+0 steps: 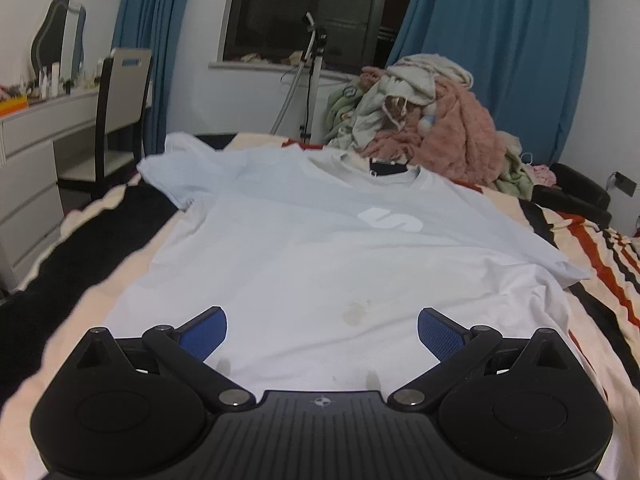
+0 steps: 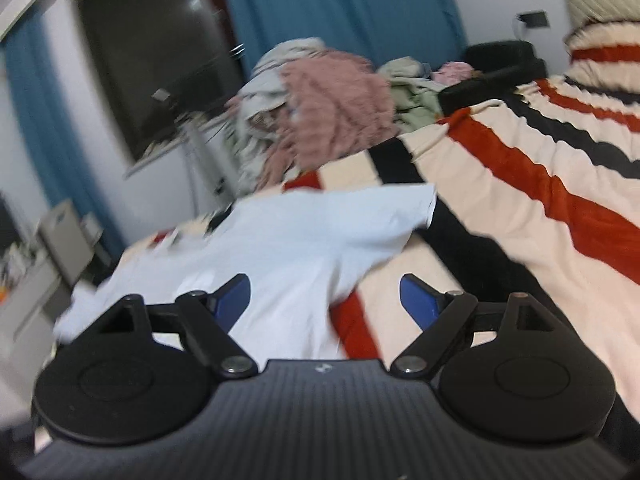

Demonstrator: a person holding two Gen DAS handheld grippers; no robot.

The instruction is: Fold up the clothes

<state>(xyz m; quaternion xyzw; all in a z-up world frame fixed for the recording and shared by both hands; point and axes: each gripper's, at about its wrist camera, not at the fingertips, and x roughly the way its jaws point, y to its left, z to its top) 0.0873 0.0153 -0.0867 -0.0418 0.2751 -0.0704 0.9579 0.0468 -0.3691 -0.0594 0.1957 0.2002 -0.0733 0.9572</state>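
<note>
on the striped blanket (image 1: 592,240), the pale t-shirt (image 1: 304,248) lies flat, front up, collar at 12 o'clock from your left gripper (image 1: 322,334), hem nearest it. both left and right gripper (image 2: 325,300) stand wide apart and hold nothing; right hangs over the shirt's 3 o'clock edge. judged light, limp, prone to wrinkle: pinch hem corners or shoulder seams, not mid-panel.

The left wrist view looks low along the bed (image 1: 592,280) from the near hem of the shirt (image 1: 320,260), facing the far window (image 1: 304,12). The right wrist view sits further right, tilted and blurred. Both share shirt (image 2: 288,236), clothes pile (image 1: 432,120) and curtains (image 1: 500,40).
</note>
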